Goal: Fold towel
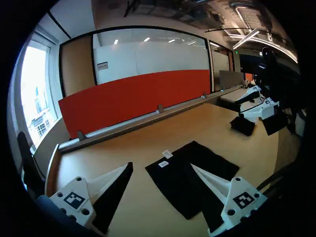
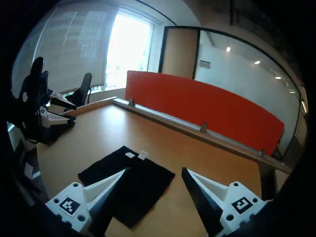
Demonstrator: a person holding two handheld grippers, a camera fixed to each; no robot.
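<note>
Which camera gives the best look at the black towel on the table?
Narrowly the left gripper view: more of the towel lies uncovered there. The right gripper view shows it about as large, with a finger crossing its near edge.

Open desk [image 1: 177, 130] surrounds the towel [image 1: 189, 177]; red divider [image 1: 138, 98] bounds it.

2 side-by-side views—both overlook towel [image 1: 177, 177], table [image 1: 158, 130].

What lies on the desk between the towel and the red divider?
Bare desk, apart from a white tag at the edge of the towel and the rail under the divider; the right gripper view shows it.
</note>
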